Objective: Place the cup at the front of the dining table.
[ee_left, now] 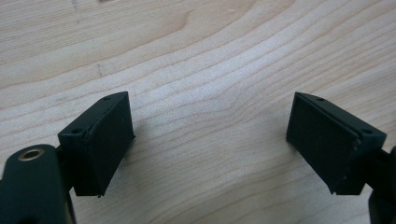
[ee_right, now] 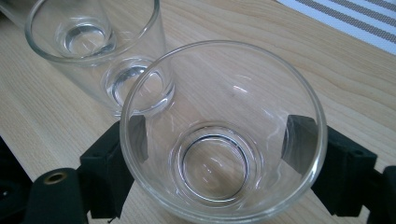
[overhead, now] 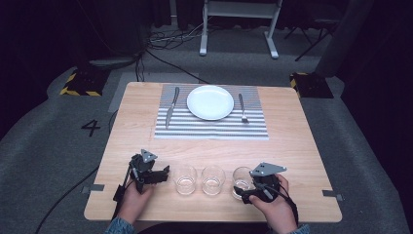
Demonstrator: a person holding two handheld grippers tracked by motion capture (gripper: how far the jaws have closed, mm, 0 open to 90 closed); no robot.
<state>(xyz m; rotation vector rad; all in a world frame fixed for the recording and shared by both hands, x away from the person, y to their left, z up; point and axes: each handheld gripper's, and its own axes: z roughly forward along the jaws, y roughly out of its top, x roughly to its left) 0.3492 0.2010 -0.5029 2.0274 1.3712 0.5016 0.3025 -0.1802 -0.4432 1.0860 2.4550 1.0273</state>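
Observation:
Three clear empty glasses stand in a row near the table's front edge: the left glass (overhead: 185, 179), the middle glass (overhead: 213, 179) and the right glass (overhead: 241, 181). My right gripper (overhead: 243, 191) is shut on the right glass (ee_right: 224, 74), its black pads (ee_right: 299, 144) pressing the glass's wall from both sides. The middle glass (ee_right: 93, 42) stands just behind it in the right gripper view. My left gripper (overhead: 163, 174) rests to the left of the row, apart from the left glass. Its jaws stand open (ee_left: 210, 140) over bare wood with nothing between them.
A striped placemat (overhead: 209, 127) lies at the far middle of the wooden table (overhead: 292, 146). On it are a white plate (overhead: 210, 102), a knife (overhead: 171, 108) to the left and a fork (overhead: 242, 108) to the right. Cables trail from both grippers.

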